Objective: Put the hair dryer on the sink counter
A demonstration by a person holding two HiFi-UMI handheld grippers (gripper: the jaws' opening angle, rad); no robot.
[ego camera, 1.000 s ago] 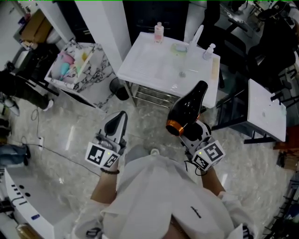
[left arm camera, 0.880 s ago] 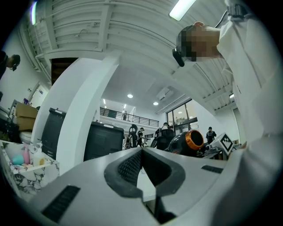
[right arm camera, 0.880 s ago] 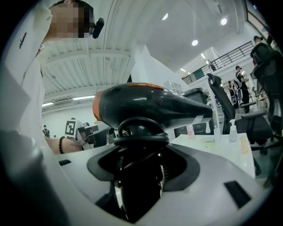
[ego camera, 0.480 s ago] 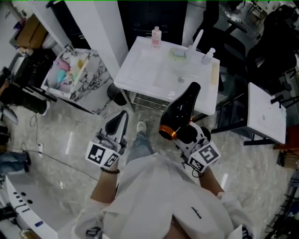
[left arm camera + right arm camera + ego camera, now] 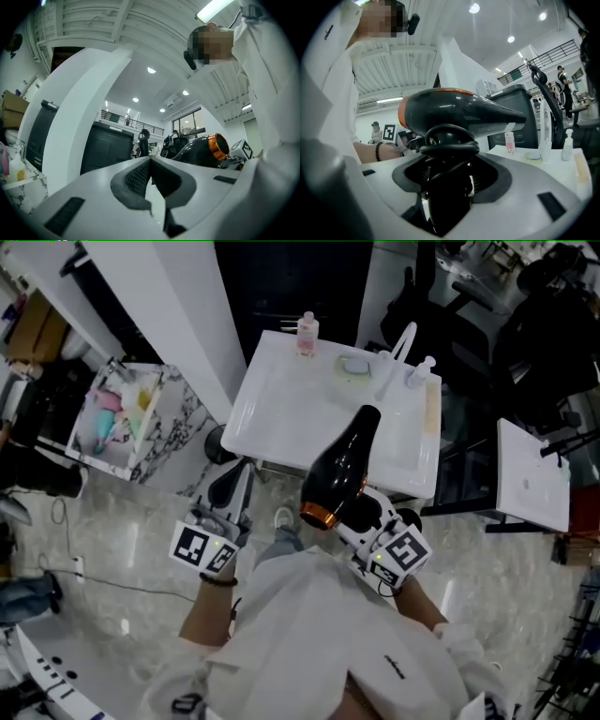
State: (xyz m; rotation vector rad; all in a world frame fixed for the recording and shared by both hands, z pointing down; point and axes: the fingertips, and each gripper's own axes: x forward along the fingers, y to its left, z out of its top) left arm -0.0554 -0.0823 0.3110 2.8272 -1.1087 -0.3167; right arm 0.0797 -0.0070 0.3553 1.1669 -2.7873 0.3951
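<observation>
Gripping the hair dryer (image 5: 339,470) by its handle, the right gripper (image 5: 359,512) holds it over the sink counter's (image 5: 281,409) near edge. Only the right gripper view shows its coiled cord (image 5: 449,140) between the jaws. The left gripper (image 5: 232,488) is pressed together, empty.

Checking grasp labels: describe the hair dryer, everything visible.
The hair dryer is glossy black plastic with an orange ring at its rear end. Its cord is looped around the handle, which the right gripper clamps. It is held in the air, nozzle pointing over the white sink counter, not touching it.
</observation>
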